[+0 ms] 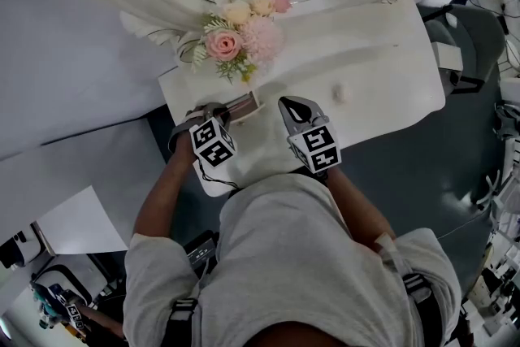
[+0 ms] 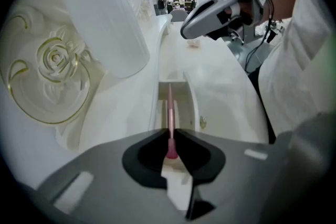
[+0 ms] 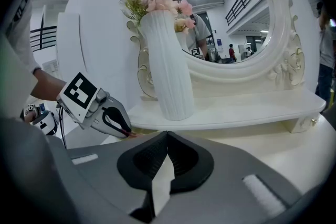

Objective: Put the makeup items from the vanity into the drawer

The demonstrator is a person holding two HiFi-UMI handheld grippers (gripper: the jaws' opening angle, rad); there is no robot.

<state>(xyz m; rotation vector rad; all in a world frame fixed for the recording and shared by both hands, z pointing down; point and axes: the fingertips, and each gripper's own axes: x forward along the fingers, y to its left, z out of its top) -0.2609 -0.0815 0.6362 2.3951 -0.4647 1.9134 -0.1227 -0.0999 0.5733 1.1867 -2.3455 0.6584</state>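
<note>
Clamping thin pink stick [image 2: 169,113] in left gripper [image 2: 171,132], hovering over open drawer [image 2: 185,99]. Holding right gripper [image 3: 167,135] pinched together, empty. Judging partway: leaving small pink item [image 1: 340,93] on vanity [image 1: 382,69].

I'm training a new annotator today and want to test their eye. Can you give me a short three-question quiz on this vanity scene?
1. True or false: the right gripper is holding a makeup item.
2. What is clamped in the left gripper? A) a slim pink stick B) a comb C) a powder puff
3. Fill in: the small pinkish item lying on the vanity top is nearer the ___ gripper.

Key: 1 false, its jaws are together with nothing between them; 2 A; 3 right.
</note>
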